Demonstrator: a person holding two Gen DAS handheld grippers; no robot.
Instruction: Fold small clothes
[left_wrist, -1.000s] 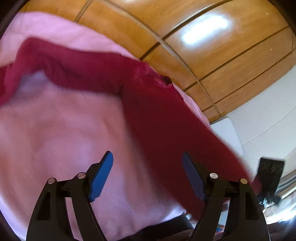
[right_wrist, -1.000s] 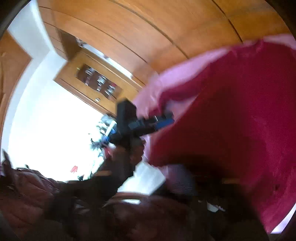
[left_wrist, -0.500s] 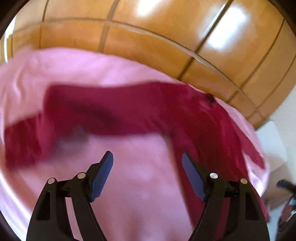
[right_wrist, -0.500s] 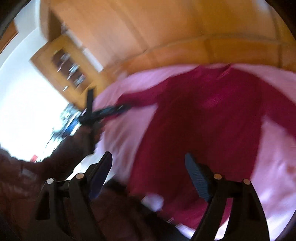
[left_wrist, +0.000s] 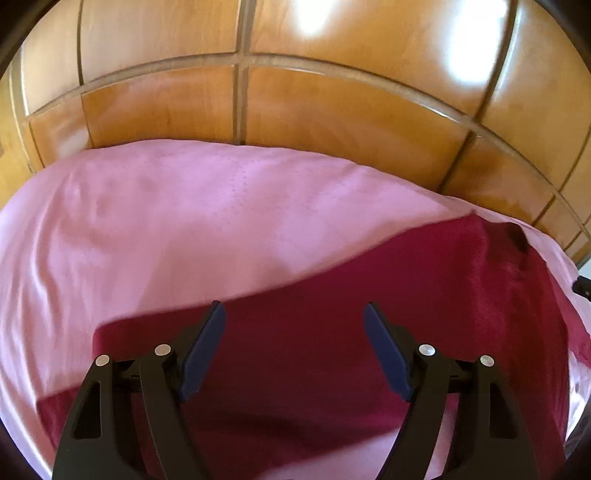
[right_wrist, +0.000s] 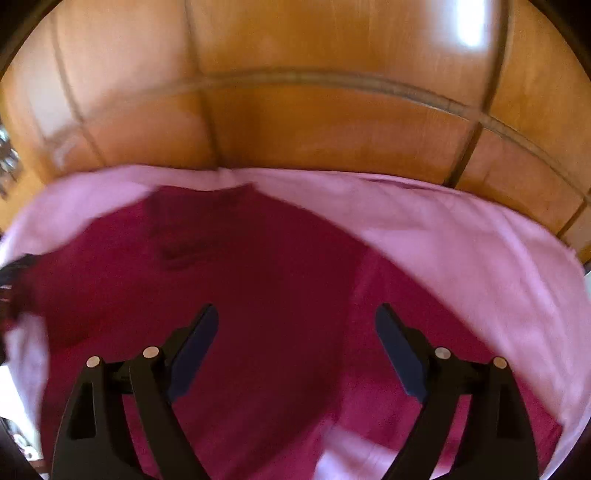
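A dark red long-sleeved top lies spread on a pink sheet. In the left wrist view its sleeve runs from lower left to the body at the right. My left gripper is open and empty above that sleeve. In the right wrist view the top's body fills the centre, neck toward the far edge, one sleeve running lower right. My right gripper is open and empty above the body.
A glossy wooden panelled wall rises right behind the pink sheet's far edge; it also shows in the right wrist view. The pink sheet extends bare to the right of the top.
Both grippers have swung round to face the wooden wall and now hover over the top lying flat. One second ago the top hung lifted and the right gripper's fingers were out of view.
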